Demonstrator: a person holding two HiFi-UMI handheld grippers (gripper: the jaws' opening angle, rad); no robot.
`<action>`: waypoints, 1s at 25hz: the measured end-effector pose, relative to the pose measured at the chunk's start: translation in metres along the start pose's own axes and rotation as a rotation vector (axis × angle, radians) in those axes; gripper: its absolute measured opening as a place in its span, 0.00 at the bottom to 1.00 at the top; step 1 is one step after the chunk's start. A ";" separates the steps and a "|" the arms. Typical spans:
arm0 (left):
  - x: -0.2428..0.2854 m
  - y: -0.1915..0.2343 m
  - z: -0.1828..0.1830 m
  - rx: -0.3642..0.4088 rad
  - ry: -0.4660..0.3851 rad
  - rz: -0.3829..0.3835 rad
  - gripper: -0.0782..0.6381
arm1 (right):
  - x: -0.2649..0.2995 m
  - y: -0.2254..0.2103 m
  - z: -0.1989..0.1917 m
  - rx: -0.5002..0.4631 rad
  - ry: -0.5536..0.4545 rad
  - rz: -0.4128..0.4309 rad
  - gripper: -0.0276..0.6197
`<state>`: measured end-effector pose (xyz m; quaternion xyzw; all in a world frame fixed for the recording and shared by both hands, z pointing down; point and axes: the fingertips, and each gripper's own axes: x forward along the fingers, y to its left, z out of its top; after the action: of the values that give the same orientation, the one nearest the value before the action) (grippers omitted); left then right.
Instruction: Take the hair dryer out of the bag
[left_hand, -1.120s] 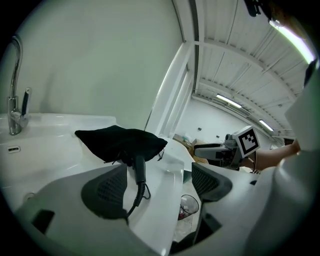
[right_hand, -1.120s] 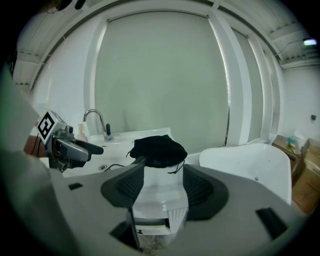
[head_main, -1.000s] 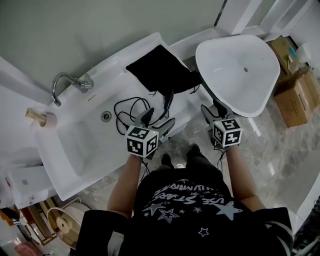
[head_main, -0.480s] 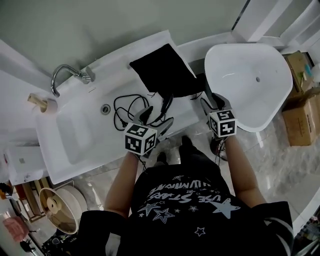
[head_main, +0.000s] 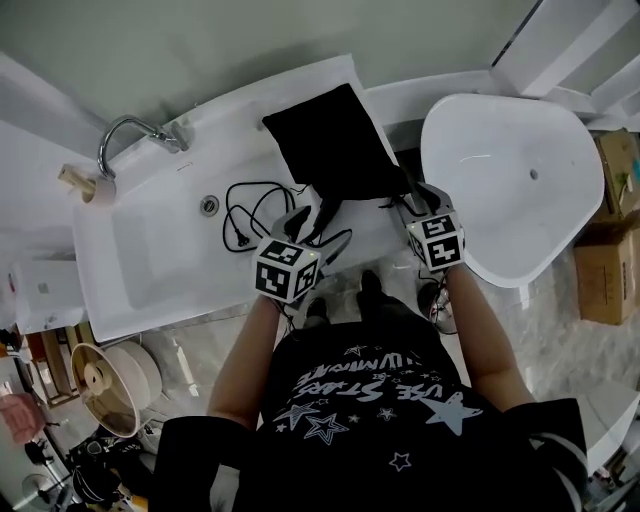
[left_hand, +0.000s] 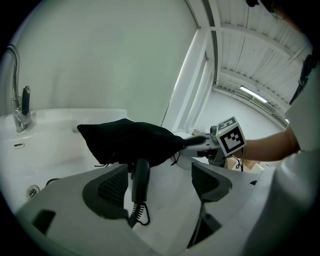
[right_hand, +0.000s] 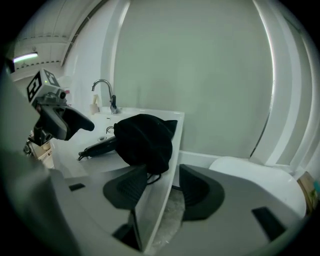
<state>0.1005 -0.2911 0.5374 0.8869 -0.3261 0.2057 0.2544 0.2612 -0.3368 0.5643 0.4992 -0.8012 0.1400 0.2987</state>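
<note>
A black cloth bag (head_main: 330, 140) lies on the white counter (head_main: 375, 232) beside the sink. The hair dryer's black handle (head_main: 326, 210) sticks out of the bag's near edge, and its cord (head_main: 250, 212) coils toward the basin. My left gripper (head_main: 316, 234) is open, with the handle (left_hand: 140, 176) between its jaws close to the left pad. My right gripper (head_main: 411, 192) is at the bag's near right corner. Its jaws are closing, with the counter's edge and the bag's (right_hand: 145, 140) lower corner just ahead of them and nothing pressed. The dryer's head is hidden inside the bag.
A sink basin (head_main: 150, 262) with a chrome faucet (head_main: 125, 137) lies left of the bag. A large white tub (head_main: 510, 190) stands to the right, with cardboard boxes (head_main: 610, 262) beyond it. A wall rises behind the counter.
Both grippers have moved forward and down toward the bag. The left has come up around the dryer's handle, the right to the bag's near right corner.
</note>
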 end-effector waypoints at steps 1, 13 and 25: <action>0.002 0.000 0.001 -0.001 0.000 0.005 0.67 | 0.002 0.001 0.001 -0.003 -0.001 0.010 0.36; 0.033 0.006 0.002 0.013 0.045 0.044 0.67 | 0.017 0.003 0.015 -0.071 -0.046 0.069 0.20; 0.066 0.019 0.001 -0.013 0.110 0.079 0.67 | 0.014 0.007 0.026 -0.054 -0.081 0.151 0.09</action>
<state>0.1347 -0.3354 0.5774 0.8589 -0.3479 0.2621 0.2694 0.2419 -0.3574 0.5530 0.4345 -0.8515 0.1201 0.2677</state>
